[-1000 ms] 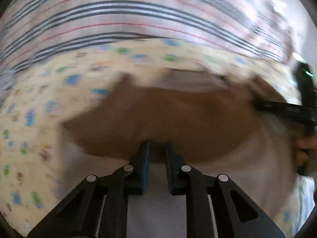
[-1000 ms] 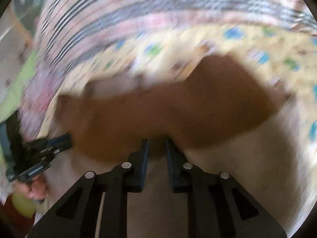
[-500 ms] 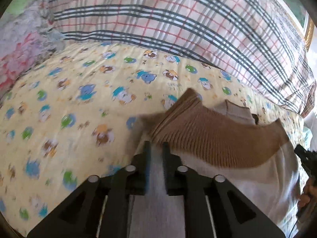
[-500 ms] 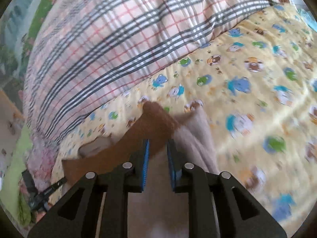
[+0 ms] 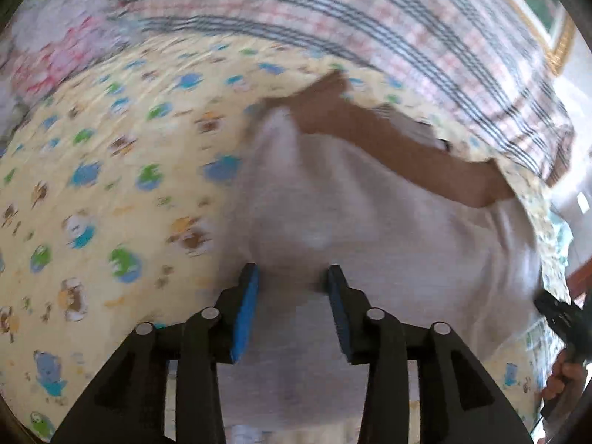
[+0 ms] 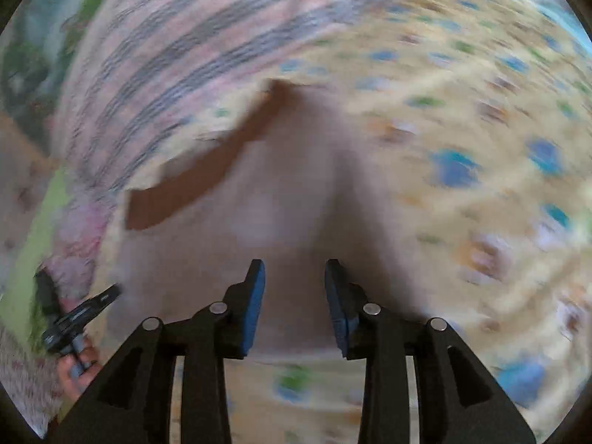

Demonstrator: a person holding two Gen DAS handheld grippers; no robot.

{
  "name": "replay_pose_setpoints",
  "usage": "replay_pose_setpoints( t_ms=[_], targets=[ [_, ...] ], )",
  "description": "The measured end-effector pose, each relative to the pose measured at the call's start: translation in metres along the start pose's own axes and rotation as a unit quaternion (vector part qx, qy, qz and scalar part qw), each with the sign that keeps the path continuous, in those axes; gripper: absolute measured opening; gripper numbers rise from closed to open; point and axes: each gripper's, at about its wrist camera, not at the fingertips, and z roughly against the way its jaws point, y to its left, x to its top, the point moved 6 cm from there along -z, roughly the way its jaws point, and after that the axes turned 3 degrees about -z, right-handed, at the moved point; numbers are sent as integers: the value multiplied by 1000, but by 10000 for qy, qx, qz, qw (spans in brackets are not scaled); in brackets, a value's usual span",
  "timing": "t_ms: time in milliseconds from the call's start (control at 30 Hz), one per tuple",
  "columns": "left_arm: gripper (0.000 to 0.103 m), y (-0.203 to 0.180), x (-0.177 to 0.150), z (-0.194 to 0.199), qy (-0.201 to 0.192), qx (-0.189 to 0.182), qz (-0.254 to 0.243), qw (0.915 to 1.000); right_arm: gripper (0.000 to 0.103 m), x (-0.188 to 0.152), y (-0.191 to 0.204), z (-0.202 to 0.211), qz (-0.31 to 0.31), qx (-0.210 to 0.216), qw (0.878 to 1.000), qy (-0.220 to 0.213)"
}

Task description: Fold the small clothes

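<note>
The small garment (image 5: 370, 229) lies spread on the bed, on top of the yellow sheet (image 5: 111, 192) with little animal pictures. It is pale, almost white, with a brown band (image 5: 399, 148) along its far edge. In the right wrist view the same garment (image 6: 266, 244) fills the middle, and the brown band (image 6: 207, 170) runs slanting up from the left.

The left tool (image 5: 292, 281) points down at the near edge of the garment. Its jaws have just been opening. Now they stand partly open, with a clear gap. The cloth lies in the gap, but the blue pads (image 5: 246, 310) do not press on it, so the tool holds nothing.

The right tool (image 6: 294, 277) also points down at the garment. Its jaws have just been opening too, and they stand partly open. The pale cloth shows between the pads (image 6: 255, 307), but they do not pinch it.

Each view catches the other tool at its edge. The right tool (image 5: 562, 318) shows at the right edge of the left view, with fingers of the right hand (image 5: 558, 377) wrapped around its handle. The left tool (image 6: 79, 314) shows low on the left of the right view, held by the left hand (image 6: 79, 373).

Behind the sheet lies a checked blanket (image 5: 370, 29) with pink and dark stripes. Both pictures are blurry. No writing or labels can be read.
</note>
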Motion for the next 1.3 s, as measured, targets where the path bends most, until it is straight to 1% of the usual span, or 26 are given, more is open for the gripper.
replay_pose_setpoints(
  t_ms=[33,100,133,200,233,333,467,500,567,633,767,833,967,1067,1233,1300],
  targets=[
    [46,8,-1,3,-14,-7,103,9999,35,0,-9,5,-144,11,9999,-64],
    [44,21,-4,15,-54,266,276,9992,35,0,-20,19,-354,27,9991,-233],
    [44,25,-6,20,-50,289,351,9990,35,-1,-22,27,-379,-16,9987,-345],
    [44,29,-15,34,-62,-15,598,9982,35,-2,-22,40,-414,-39,9978,-521],
    [44,32,-16,37,-60,-82,663,9978,36,-5,-20,46,-467,66,9970,-613],
    [44,22,-36,52,-3,-311,733,9968,37,-12,-11,55,-500,298,9958,-712],
    [46,4,-62,65,116,-561,819,9950,38,-29,9,60,-294,523,9960,-669],
    [46,-2,-70,66,173,-691,892,9935,39,-35,15,61,-222,585,9959,-656],
    [46,-10,-80,65,269,-840,1021,9909,41,-43,25,62,-116,694,9956,-625],
    [46,-18,-87,63,318,-915,1122,9890,44,-52,35,63,-14,739,9955,-599],
    [46,-34,-101,57,456,-1052,1178,9864,45,-71,49,62,117,828,9952,-513],
    [46,-41,-105,54,500,-1064,1167,9862,46,-79,53,61,188,829,9952,-478],
    [47,-49,-109,49,540,-1101,1222,9849,46,-93,56,56,235,810,9957,-389],
    [50,-51,-110,43,582,-1122,1322,9831,46,-100,55,54,250,799,9959,-352],
    [50,-44,-104,35,527,-1112,1476,9814,48,-106,52,50,235,765,9964,-289],
    [50,-38,-99,30,480,-1126,1625,9791,50,-106,51,49,224,762,9964,-282]
  ],
)
